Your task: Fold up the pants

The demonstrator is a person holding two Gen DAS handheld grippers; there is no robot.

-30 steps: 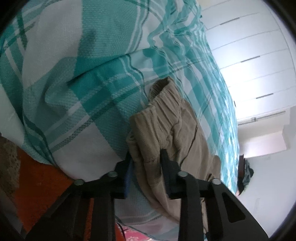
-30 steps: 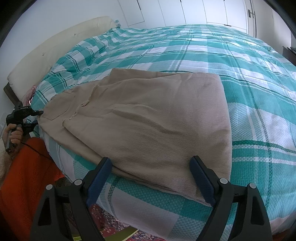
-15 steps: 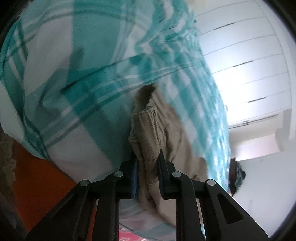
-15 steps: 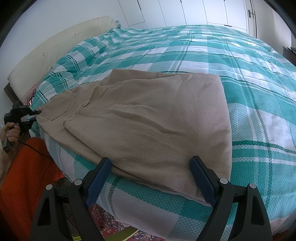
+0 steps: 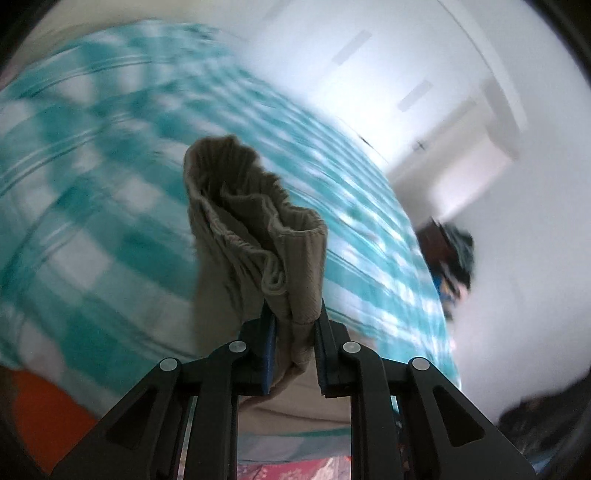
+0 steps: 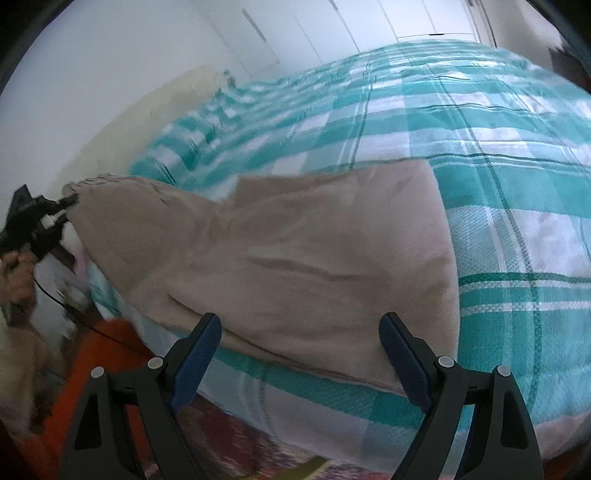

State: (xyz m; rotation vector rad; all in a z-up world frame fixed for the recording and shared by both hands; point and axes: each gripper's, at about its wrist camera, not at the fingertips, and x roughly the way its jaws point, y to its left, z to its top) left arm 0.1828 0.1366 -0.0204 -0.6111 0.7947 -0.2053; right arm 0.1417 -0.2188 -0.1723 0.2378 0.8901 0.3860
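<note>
Fabric of the pants' waistband (image 5: pixel 258 221) is bunching between the pads of the left gripper (image 5: pixel 293 347), which is clamping it and lifting that end off the bed's near edge, so the grip should be staying firm. The right gripper (image 6: pixel 301 343) is hovering with fingers wide apart and nothing between them, just short of the pants (image 6: pixel 295 258), which are lying folded over the bed (image 6: pixel 517 166) at its near edge. Judging from this, carrying the waistband across toward the far end while keeping the edges lined up would be making a neat fold.

A bed (image 6: pixel 480 155) under a teal-and-white checked cover (image 6: pixel 406 110) fills the room; white wardrobe doors (image 6: pixel 369 22) stand far behind, orange fabric (image 6: pixel 107 343) near left.
</note>
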